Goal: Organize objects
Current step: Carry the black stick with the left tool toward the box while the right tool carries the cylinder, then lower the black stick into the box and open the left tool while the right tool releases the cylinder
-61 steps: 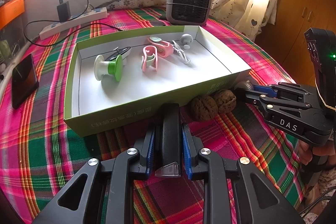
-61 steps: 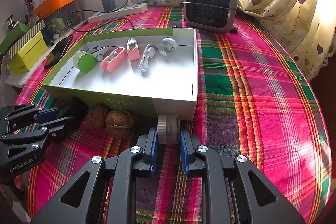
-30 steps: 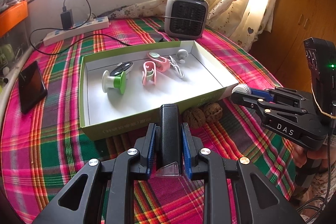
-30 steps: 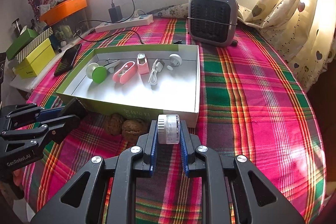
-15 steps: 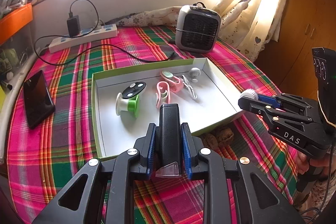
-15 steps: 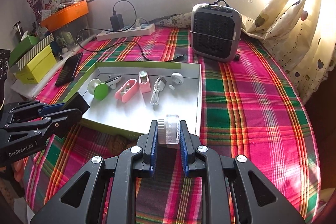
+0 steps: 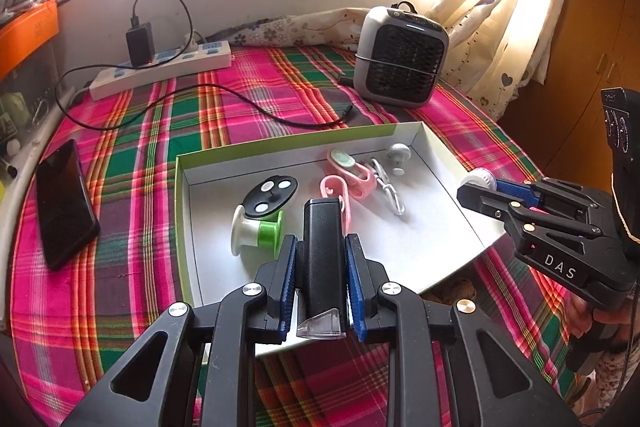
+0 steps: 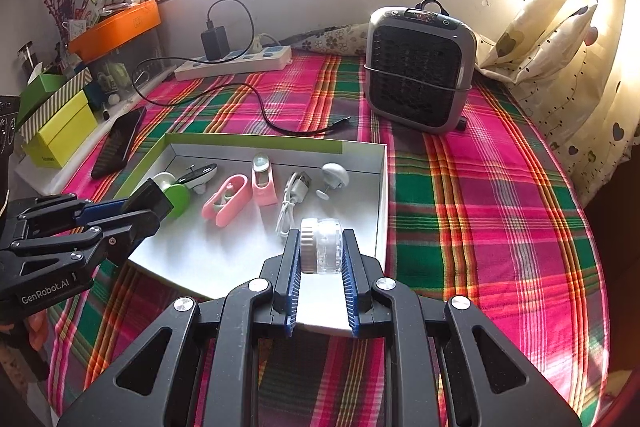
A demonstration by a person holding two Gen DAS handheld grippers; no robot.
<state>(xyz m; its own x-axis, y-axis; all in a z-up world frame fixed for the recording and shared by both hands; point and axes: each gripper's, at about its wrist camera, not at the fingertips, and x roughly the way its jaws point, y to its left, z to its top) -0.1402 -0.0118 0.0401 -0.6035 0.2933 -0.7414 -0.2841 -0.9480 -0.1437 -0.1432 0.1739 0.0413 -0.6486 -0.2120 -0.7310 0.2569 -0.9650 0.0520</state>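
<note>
I'm holding my left gripper over the near left of the white box, its jaws pinching a black block. To the right, my right gripper is hovering over the box's near right, jaws pinching a clear round cap.

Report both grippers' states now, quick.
Left gripper: shut on the black rectangular block.
Right gripper: shut on the small clear round case.
</note>
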